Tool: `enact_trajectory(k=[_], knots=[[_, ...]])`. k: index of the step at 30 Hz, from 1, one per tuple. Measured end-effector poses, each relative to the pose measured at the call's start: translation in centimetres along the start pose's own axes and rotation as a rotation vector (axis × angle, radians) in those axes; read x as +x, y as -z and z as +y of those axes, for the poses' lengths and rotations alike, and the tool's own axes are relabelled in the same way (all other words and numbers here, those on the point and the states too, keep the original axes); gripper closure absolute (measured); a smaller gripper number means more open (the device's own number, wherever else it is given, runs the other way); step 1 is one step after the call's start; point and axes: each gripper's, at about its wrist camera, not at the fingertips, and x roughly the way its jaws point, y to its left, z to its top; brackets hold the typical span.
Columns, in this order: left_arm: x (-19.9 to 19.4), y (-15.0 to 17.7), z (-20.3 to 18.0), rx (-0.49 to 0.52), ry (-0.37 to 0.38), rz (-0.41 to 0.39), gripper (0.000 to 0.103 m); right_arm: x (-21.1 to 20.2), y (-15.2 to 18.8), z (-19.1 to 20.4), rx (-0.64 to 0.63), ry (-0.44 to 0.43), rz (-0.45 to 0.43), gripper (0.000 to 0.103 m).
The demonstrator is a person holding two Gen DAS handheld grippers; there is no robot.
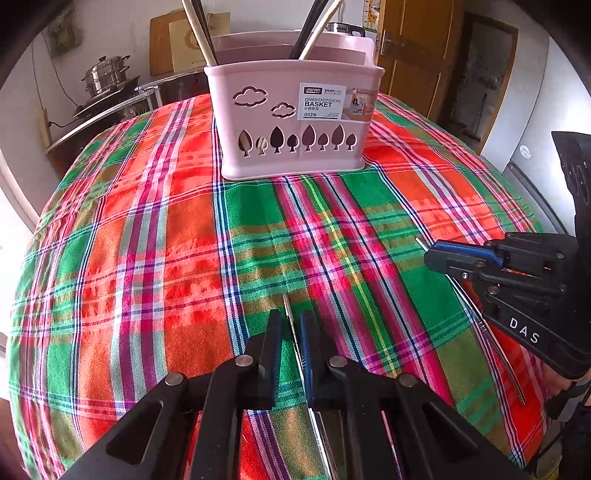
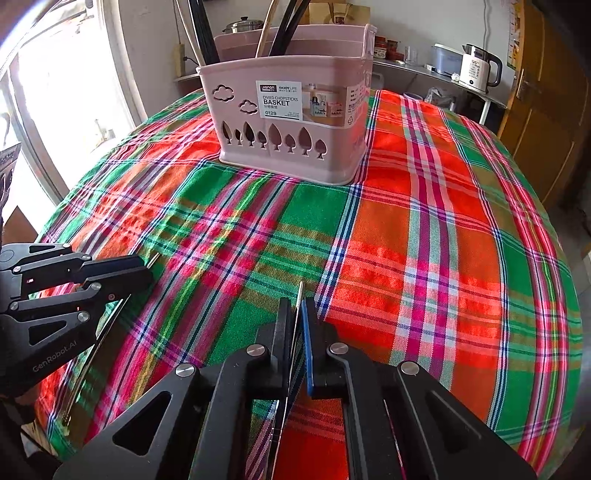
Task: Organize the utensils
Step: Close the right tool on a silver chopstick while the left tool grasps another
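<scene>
Fingers of both your left gripper (image 1: 291,332) and right gripper (image 2: 298,321) pinch thin metal chopsticks (image 1: 290,314), long axes pointing forward at the pink plastic divided basket (image 1: 295,118) straight ahead; your grippers look about equally distant.

A pale pink divided chopsticks basket (image 1: 295,118) stands upright on the plaid-covered surface (image 1: 147,258), cloud and tree cutouts and a printed label on its front, black and pale wooden chopsticks (image 2: 280,29) leaning inside; two thin metal utensils are gripped above the cloth, one (image 1: 291,325) in the left hand-held gripper (image 1: 291,332), another (image 2: 300,299) in the right hand-held gripper (image 2: 297,321)
</scene>
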Motion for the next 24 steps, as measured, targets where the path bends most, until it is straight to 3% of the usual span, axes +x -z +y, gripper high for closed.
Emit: enact_trajectory(k=[12, 24], knots=[[-1.0, -0.7, 0.6, -0.031, 0.069, -0.012, 0.099, -1.3, -0.6, -0.1, 0.021, -0.049, -0.037, 0.099], [-7.9, -4.2, 1.6, -0.020, 0.093, -0.170, 0.099, -7.2, -3.5, 0.3, 0.017, -0.062, -0.205, 0.099]])
